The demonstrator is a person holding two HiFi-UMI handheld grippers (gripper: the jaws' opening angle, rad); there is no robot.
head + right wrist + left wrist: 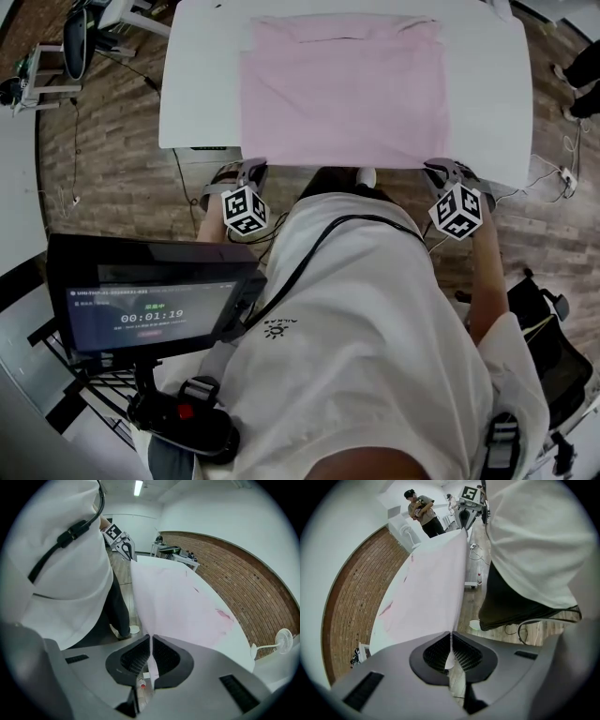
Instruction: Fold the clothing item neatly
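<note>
Both tongs are clamped on the pink shirt (339,94): left tongs (246,178) pinch its near left corner, right tongs (448,180) its near right corner, at the desk (202,84) edge.

"00:01:19" on the screen (150,316)

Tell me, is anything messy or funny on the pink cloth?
Mostly tidy. The pink cloth lies spread on the white table, but its far edge looks rumpled, and small reddish marks show near that end; stain or print, I cannot tell.
</note>
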